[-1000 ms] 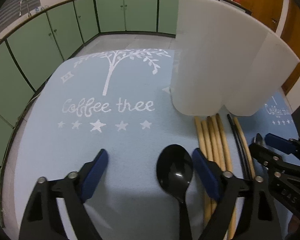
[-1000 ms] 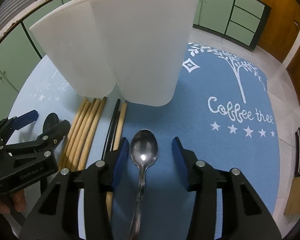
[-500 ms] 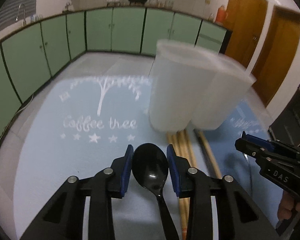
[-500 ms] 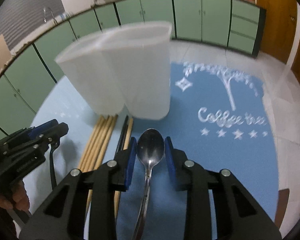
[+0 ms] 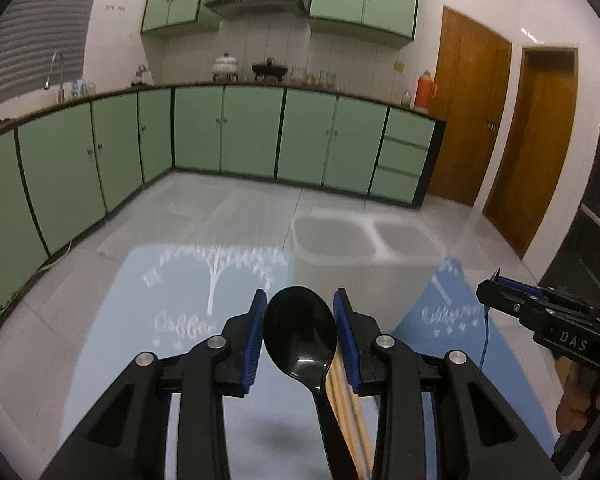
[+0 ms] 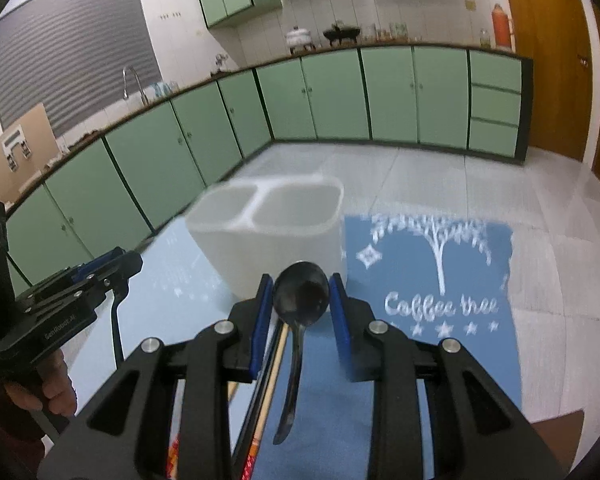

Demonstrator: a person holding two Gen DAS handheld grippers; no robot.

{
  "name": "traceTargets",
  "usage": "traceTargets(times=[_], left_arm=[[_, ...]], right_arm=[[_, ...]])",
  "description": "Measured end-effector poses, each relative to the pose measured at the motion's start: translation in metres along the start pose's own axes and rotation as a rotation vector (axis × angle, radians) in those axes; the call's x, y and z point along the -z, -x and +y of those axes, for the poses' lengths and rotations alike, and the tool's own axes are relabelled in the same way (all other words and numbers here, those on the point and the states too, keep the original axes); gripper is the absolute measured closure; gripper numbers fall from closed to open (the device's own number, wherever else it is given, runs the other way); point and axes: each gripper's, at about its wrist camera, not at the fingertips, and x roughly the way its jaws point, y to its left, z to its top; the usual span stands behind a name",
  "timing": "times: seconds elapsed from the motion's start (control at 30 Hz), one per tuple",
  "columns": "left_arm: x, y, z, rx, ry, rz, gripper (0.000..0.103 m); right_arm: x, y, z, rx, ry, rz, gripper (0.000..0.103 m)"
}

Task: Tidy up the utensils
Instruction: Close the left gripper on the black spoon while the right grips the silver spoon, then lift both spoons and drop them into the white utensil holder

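My left gripper [image 5: 300,312] is shut on a black plastic spoon [image 5: 299,330], bowl forward, lifted above the table. My right gripper [image 6: 300,298] is shut on a metal spoon [image 6: 300,298], also lifted. A white two-compartment utensil holder [image 5: 360,240] stands ahead of both; it also shows in the right wrist view [image 6: 268,220], its openings visible from above. Wooden chopsticks [image 5: 350,408] lie on the mat below the left gripper; chopsticks [image 6: 274,364] also lie under the right gripper. The right gripper shows in the left view [image 5: 540,316], the left gripper in the right view [image 6: 72,292].
Two blue "Coffee tree" mats cover the table, one pale [image 5: 188,292], one darker [image 6: 440,300]. Green kitchen cabinets [image 5: 240,132] and wooden doors [image 5: 500,120] stand far behind. The table's right edge [image 6: 552,420] is near the right gripper.
Both grippers closed on their spoons and lifted them well above the table. The holder's open top has come into view from above.
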Motion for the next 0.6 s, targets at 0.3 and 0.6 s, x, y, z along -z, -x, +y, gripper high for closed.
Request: traceTargets(times=[0.3, 0.6], left_arm=[[-0.078, -0.001, -0.018, 0.01, -0.043, -0.225, 0.069], [-0.117, -0.054, -0.028, -0.029, -0.087, -0.325, 0.069]], right_arm=[[-0.071, 0.018, -0.001, -0.036, 0.038, -0.165, 0.076], [-0.117, -0.03, -0.013, 0.004, 0.039, -0.246, 0.076]])
